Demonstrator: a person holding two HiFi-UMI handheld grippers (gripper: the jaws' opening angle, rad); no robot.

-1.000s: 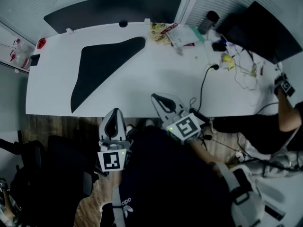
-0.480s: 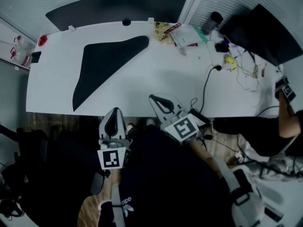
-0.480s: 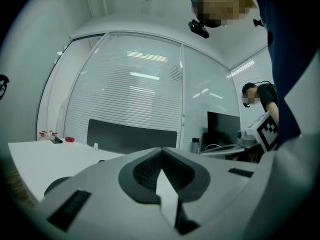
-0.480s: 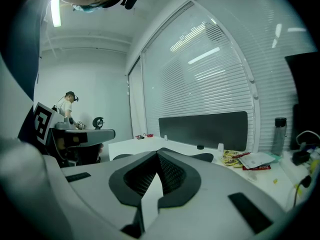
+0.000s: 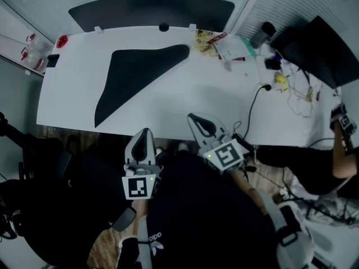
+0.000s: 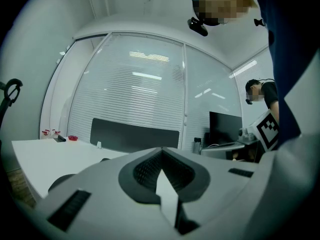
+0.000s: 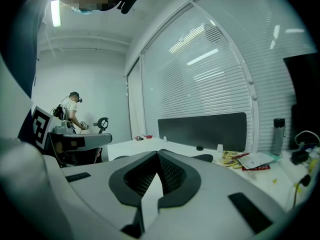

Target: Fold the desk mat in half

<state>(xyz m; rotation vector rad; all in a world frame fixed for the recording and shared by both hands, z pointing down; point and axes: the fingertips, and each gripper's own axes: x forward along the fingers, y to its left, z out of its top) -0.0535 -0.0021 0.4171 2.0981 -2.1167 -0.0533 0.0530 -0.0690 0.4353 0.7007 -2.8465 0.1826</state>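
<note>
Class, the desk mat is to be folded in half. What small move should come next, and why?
Probably carry the left gripper forward toward the desk mat's near corner, opening its jaws: it and the right gripper are shut, empty, short of the table's edge.

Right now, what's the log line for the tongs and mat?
left tongs: shut, empty | right tongs: shut, empty | desk mat: on desk, untouched

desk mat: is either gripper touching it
No, the left gripper and right gripper sit near the person's body, well apart from the desk mat.
</note>
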